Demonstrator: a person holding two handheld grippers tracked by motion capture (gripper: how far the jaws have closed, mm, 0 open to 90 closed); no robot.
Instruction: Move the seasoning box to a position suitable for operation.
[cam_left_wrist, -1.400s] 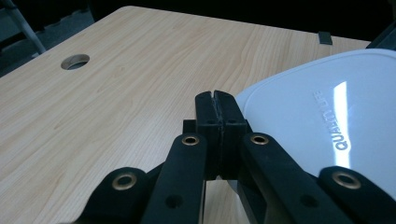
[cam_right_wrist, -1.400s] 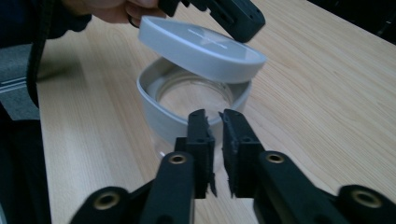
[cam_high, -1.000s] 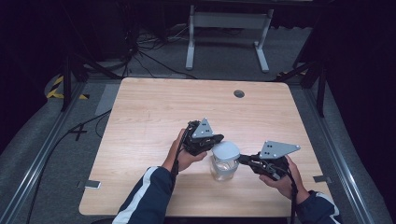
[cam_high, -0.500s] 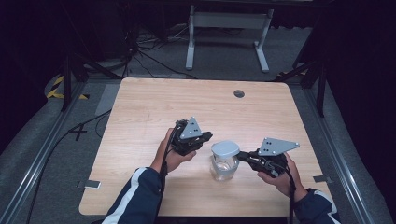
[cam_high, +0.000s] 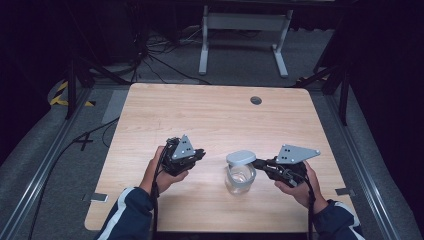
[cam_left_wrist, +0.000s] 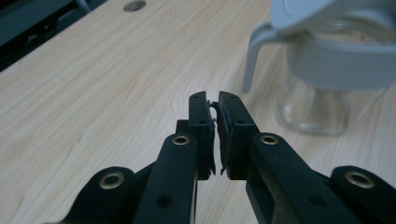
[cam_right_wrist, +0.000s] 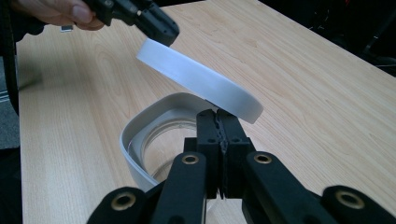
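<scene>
A clear glass jar (cam_high: 240, 179) with a grey collar (cam_right_wrist: 135, 140) stands on the wooden table (cam_high: 210, 115), front centre. Its grey lid (cam_high: 241, 157) is tilted up, high on the left gripper's side and low on the right gripper's side. My right gripper (cam_high: 256, 162) is shut, its tips (cam_right_wrist: 217, 114) against the collar just under the lid's low edge. I cannot tell whether anything is pinched there. My left gripper (cam_high: 201, 153) is shut on nothing, a short way left of the jar (cam_left_wrist: 313, 107). In the right gripper view, the left gripper (cam_right_wrist: 159, 25) hangs just beyond the lid's (cam_right_wrist: 196, 77) raised edge.
A round cable hole (cam_high: 256, 100) sits near the table's far edge. Bare wood stretches behind and to the left of the jar. Dark floor with cables (cam_high: 150, 55) and a white stand (cam_high: 240, 22) lie beyond the table.
The left gripper has drawn back to the left, away from the lid it was touching. The lid now stands raised. The right gripper has stayed at the jar.
</scene>
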